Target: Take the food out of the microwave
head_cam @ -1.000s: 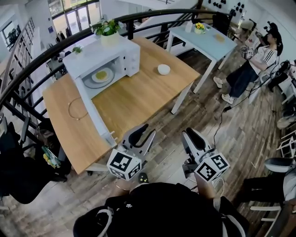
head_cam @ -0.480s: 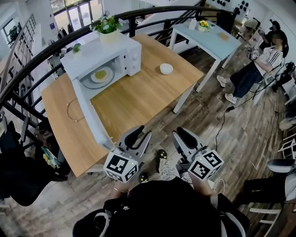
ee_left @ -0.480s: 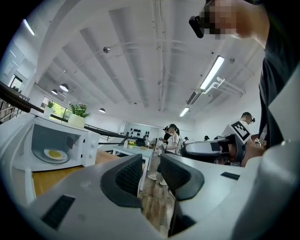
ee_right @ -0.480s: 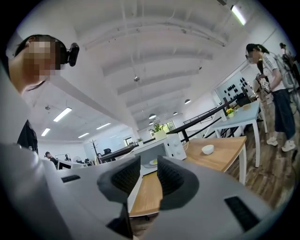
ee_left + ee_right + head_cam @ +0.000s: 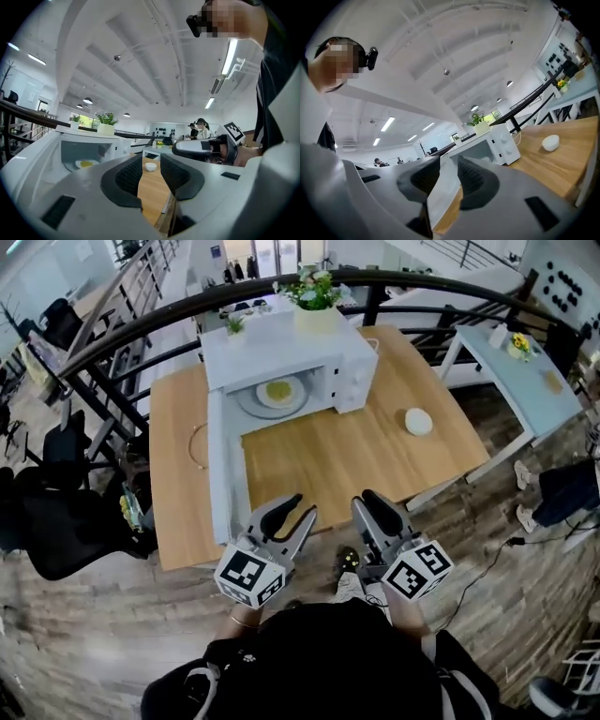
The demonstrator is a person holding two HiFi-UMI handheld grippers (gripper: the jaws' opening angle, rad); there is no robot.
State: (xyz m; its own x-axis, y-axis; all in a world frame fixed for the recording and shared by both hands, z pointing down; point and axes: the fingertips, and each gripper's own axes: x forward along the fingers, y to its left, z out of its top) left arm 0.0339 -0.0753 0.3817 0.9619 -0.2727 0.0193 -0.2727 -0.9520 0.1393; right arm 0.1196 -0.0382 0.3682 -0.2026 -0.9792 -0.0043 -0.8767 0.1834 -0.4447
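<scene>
Two grippers hover side by side at the near edge of a wooden table, both pointing level toward the microwave at its far side. The left gripper has its jaws spread with a clear gap; its own view shows nothing between the pads, only the tabletop and a small white bowl beyond. The right gripper also stands with its jaws parted and empty, and its view looks through the gap at the edge of the microwave door. That door hangs fully open, swung out toward the person, its end close to the left gripper. Inside the white cavity a plate rests on the floor of the oven, carrying the yellow food, well apart from both grippers. A potted plant sits on top of the microwave. The white bowl lies on the bare wood to the right of the oven, and a thin ring lies on the table left of the open door. A pale blue table with a small pot of yellow flowers stands off to the right.
</scene>
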